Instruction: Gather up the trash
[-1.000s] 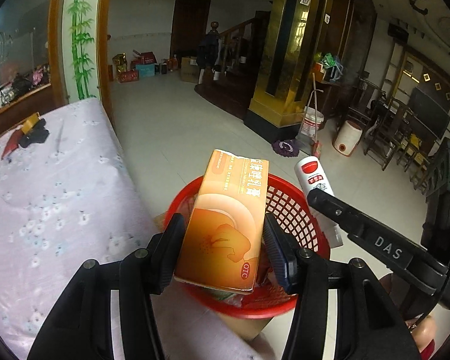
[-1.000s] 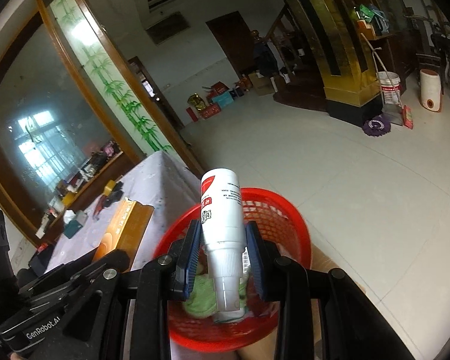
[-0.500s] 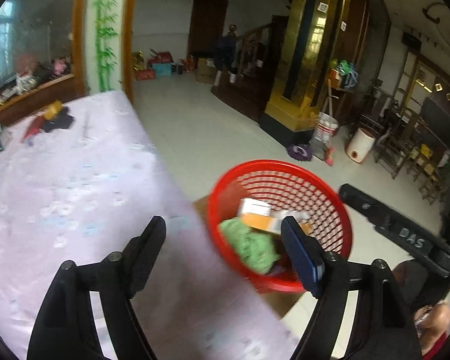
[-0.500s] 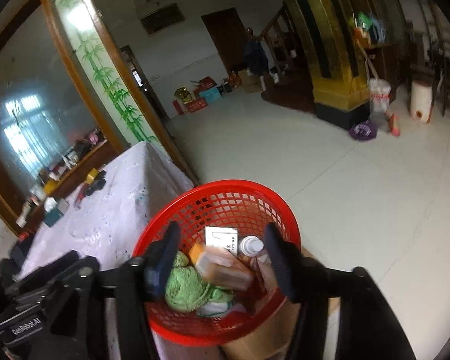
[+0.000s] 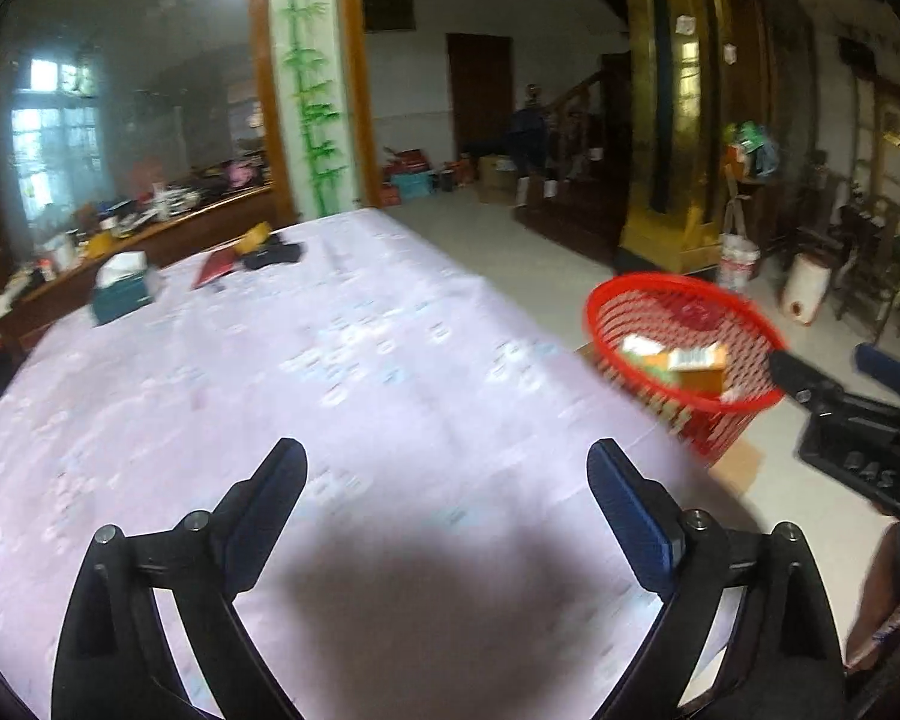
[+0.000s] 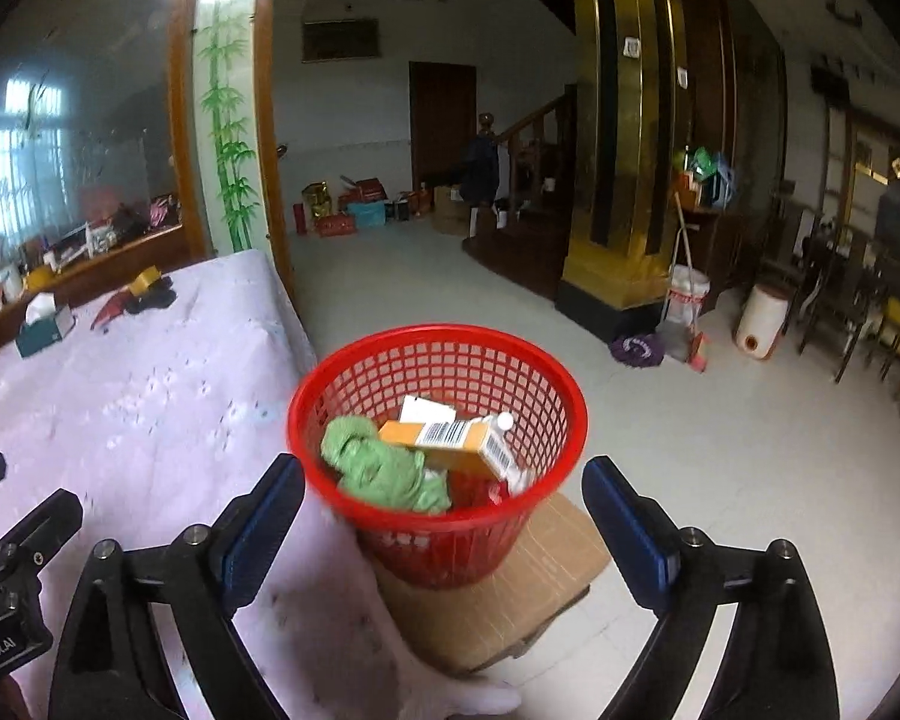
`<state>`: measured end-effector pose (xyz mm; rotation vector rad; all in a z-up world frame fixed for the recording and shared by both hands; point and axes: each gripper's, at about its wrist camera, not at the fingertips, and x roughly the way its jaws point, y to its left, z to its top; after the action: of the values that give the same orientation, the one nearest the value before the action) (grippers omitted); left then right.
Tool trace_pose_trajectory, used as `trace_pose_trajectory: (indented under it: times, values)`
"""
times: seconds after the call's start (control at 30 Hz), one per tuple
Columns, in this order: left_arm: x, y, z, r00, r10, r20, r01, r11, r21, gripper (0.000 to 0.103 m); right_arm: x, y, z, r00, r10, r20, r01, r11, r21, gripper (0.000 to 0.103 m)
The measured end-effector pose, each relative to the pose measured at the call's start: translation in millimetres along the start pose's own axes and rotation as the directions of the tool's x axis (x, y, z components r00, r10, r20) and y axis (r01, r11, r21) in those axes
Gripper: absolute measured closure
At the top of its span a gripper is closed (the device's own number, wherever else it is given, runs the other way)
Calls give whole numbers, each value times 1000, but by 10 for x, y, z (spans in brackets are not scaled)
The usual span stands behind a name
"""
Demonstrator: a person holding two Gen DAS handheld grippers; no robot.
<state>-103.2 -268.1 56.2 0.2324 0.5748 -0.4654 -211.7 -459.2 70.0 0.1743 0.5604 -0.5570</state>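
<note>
A: What is the left camera showing?

B: The left tongs [image 5: 447, 501] are hanging spread apart over the purple tabletop [image 5: 342, 372], gripping nothing. The red basket [image 5: 684, 348] is sitting at two o'clock, just off the tabletop's edge, with an orange box [image 5: 693, 367] lying inside.

A: And the right camera?

B: The right tongs [image 6: 444, 507] are gaping wide too, empty. The red basket [image 6: 438, 450] is sitting at twelve o'clock on a cardboard box [image 6: 510, 594]. A green cloth [image 6: 384, 468], the orange box [image 6: 450, 441] and a white bottle [image 6: 504, 444] are lying in it.

A: How would that trash feel?

B: I think the box is light and stiff, so pinch its flat sides. The cloth looks soft. The bottle may be slippery, so squeeze its middle.
</note>
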Motion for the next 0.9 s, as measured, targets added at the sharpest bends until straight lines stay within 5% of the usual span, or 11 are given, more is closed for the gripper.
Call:
trace_pose_trajectory:
  times: [0.33,0.9]
  values:
    - [-271,278,-306,988,154,-25,-155,985,-77,4,-261,159,-268,1000,2,21,-1,999,-50,4]
    - [-227,226,-376,987,155,-36,-156,987,-43,4,-203,254,-296,1000,7,-2,-7,998,-70,4]
